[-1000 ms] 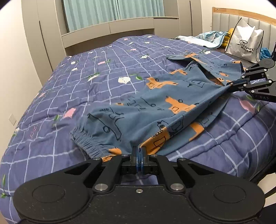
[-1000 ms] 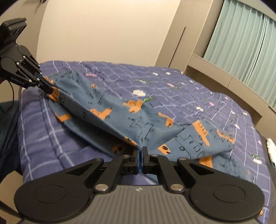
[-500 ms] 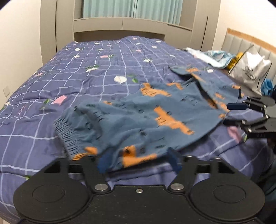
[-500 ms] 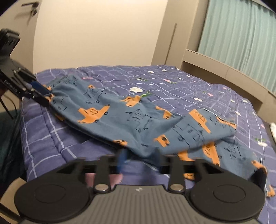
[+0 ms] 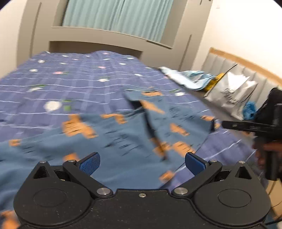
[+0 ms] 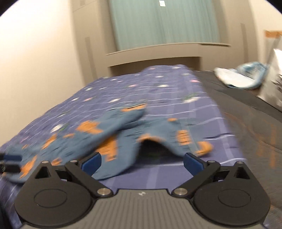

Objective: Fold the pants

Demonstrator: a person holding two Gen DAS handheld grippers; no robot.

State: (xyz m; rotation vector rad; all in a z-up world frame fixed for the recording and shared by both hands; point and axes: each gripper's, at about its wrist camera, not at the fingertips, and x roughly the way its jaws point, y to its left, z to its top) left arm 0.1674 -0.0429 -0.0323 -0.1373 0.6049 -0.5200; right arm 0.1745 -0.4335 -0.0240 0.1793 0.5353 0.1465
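Motion blur smears the pants print, their left end cut off by the frame edge, lettering on the white bag beyond the pants unreadable.

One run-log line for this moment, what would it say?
left gripper: jaws opening, empty | right gripper: jaws opening, empty | blue orange-printed pants: lying on purple checked bedspread

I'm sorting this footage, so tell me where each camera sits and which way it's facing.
Left wrist: on the left gripper, jaws opening with nothing pinched, looking across the bed over the pants toward the curtain; the right gripper and a hand show at right.
Right wrist: on the right gripper, jaws opening with nothing pinched, facing the same curtain; the left gripper shows at the left edge.
Shared: pants, bed, curtain.
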